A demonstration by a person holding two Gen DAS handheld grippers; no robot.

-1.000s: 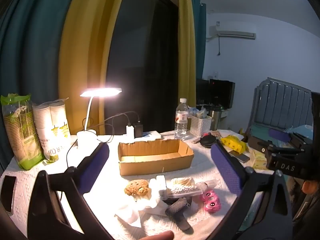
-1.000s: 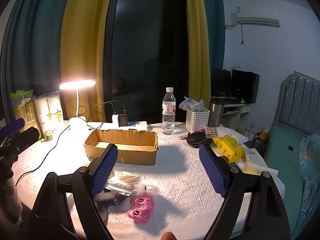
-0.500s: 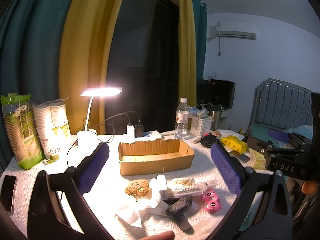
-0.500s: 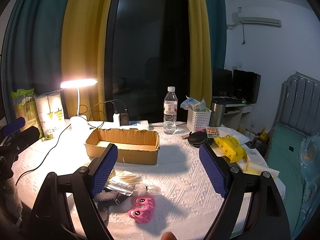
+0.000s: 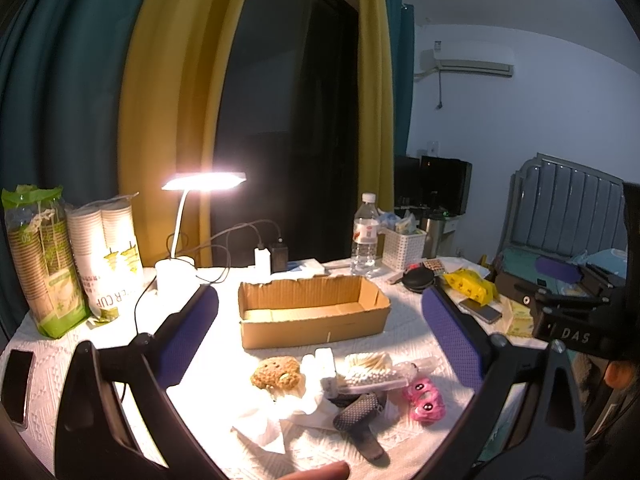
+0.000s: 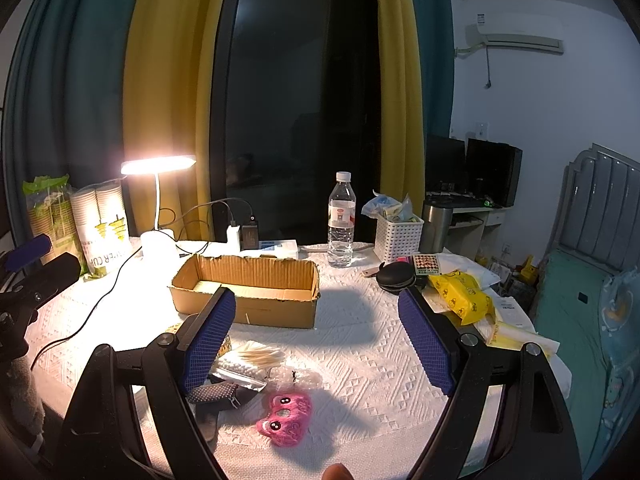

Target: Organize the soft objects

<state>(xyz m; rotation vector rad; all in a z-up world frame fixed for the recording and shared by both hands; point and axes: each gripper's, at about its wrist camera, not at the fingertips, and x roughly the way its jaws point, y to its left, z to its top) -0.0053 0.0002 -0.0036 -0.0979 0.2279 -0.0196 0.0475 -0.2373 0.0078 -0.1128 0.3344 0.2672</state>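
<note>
An open, empty cardboard box (image 5: 314,316) (image 6: 248,294) sits mid-table. In front of it lies a pile: a brown cookie-like sponge (image 5: 276,372), white tissue (image 5: 272,420), a bag of cotton swabs (image 5: 370,368) (image 6: 250,362), a dark mesh item (image 5: 358,410) (image 6: 214,394) and a pink plush toy (image 5: 424,398) (image 6: 286,418). My left gripper (image 5: 320,340) is open and empty above the pile. My right gripper (image 6: 316,340) is open and empty, above and right of the pile. It also shows at the right edge of the left wrist view (image 5: 568,312).
A lit desk lamp (image 5: 202,182), paper-cup packs (image 5: 108,256), a water bottle (image 6: 341,222), a white basket (image 6: 398,236), a black round case (image 6: 396,276), a yellow packet (image 6: 460,296) and a phone (image 5: 16,384) stand around the white-covered table (image 6: 380,352). Cables run behind the box.
Both grippers have hardly moved; the views shift only slightly. Nothing was picked up or released.
</note>
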